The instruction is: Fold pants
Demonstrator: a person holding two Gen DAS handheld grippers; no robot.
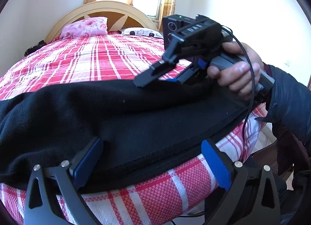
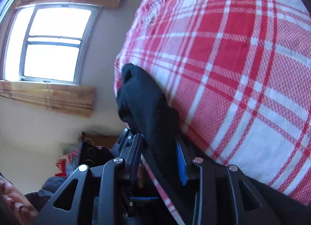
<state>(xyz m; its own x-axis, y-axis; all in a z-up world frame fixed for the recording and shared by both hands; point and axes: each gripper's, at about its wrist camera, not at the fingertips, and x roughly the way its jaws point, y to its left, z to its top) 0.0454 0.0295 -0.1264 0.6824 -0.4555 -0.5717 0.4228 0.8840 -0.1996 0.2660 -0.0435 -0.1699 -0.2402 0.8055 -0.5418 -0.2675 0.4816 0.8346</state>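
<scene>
Item: black pants across near edge of plaid bed cover, mid-fold.
Left gripper jaws wide, straddling the hem, gripping nothing; right gripper narrowed onto a pants fold. Risk: thin pinch slips, or plaid cover is caught too. Hidden: right pad contact, pants' far end, leg alignment.

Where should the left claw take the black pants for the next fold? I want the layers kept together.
Take the black pants at the thick seamed edge along the near side of the bed, coming in from that bedside. That edge lies flat and stacked between the open left claw, so a pinch there probably catches every layer.
</scene>
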